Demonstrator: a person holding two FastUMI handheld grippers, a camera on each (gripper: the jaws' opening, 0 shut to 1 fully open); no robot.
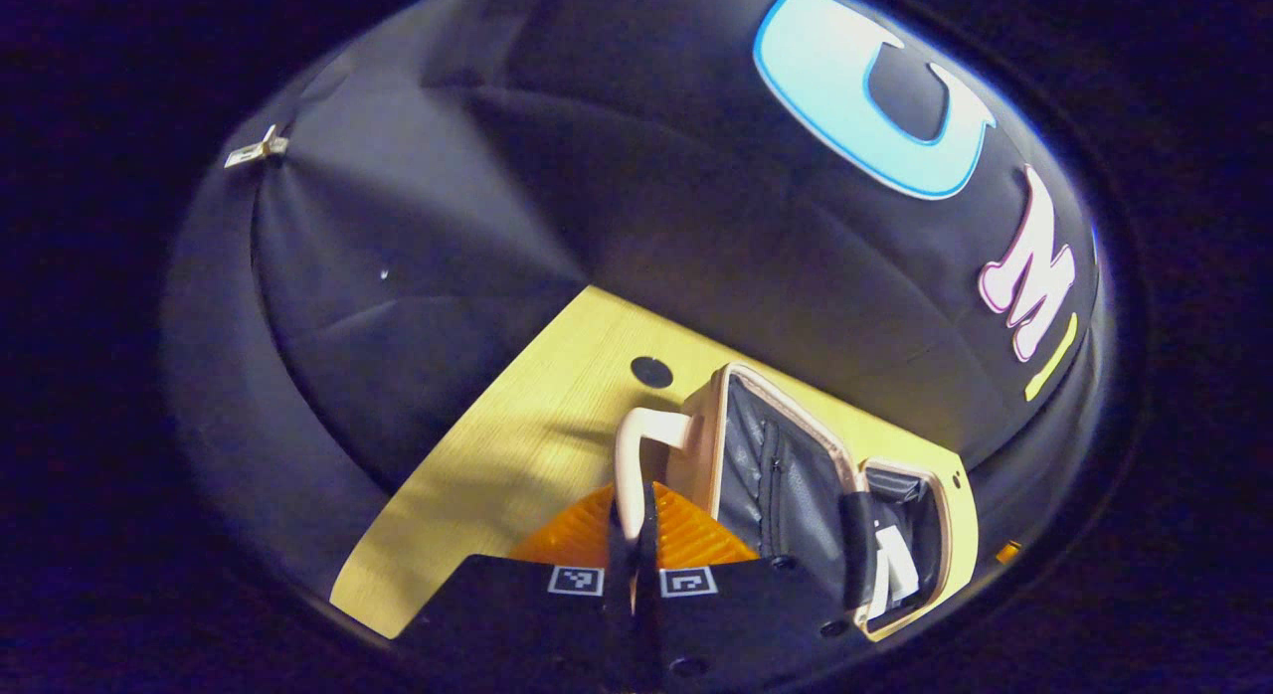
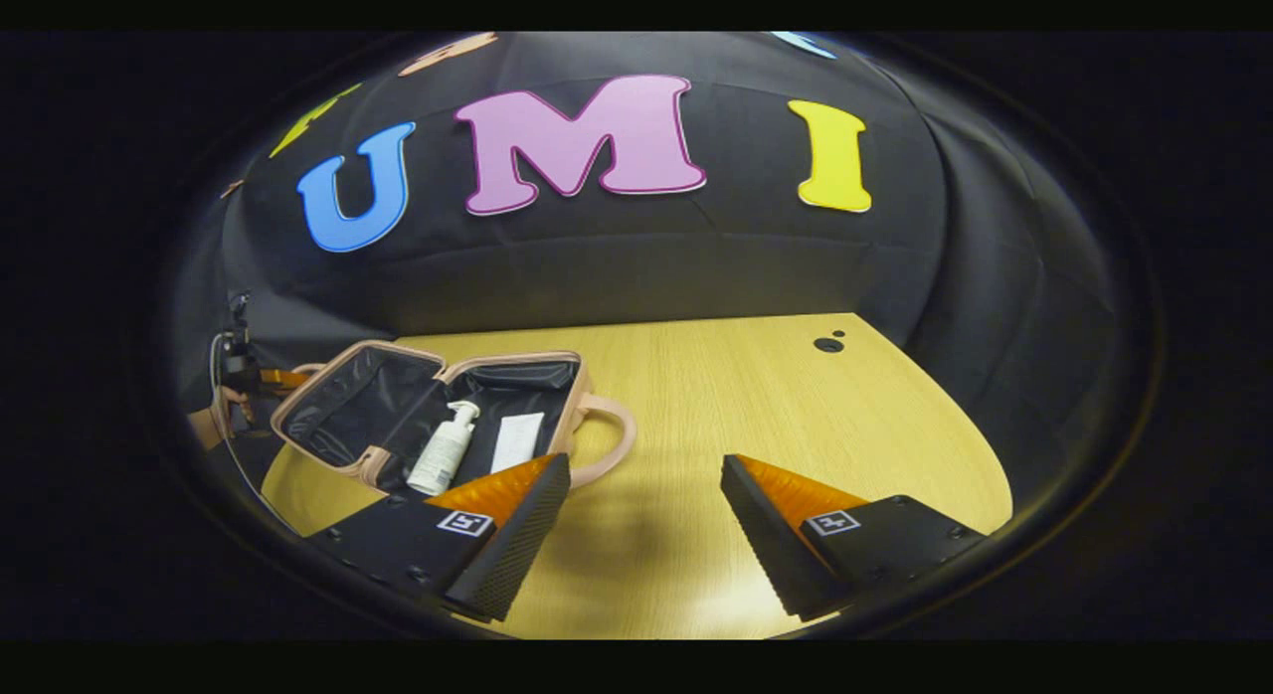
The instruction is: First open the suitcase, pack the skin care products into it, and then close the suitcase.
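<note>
Left gripper [image 1: 635, 535] jaws clamp suitcase handle [image 1: 636, 445]; right gripper [image 2: 644, 495] jaws apart over table [image 2: 796, 406]; bottle [image 2: 443, 450], tube [image 2: 517, 440] inside suitcase [image 2: 428, 416].

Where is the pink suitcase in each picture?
Left gripper view: the pink suitcase sits lower right of centre, open; the left hand-held gripper is closed on its handle.
Right gripper view: it lies open at the left, middle height, with a pump bottle and a white tube inside.
Shared landmark: the round black hole in the wooden table.
</note>
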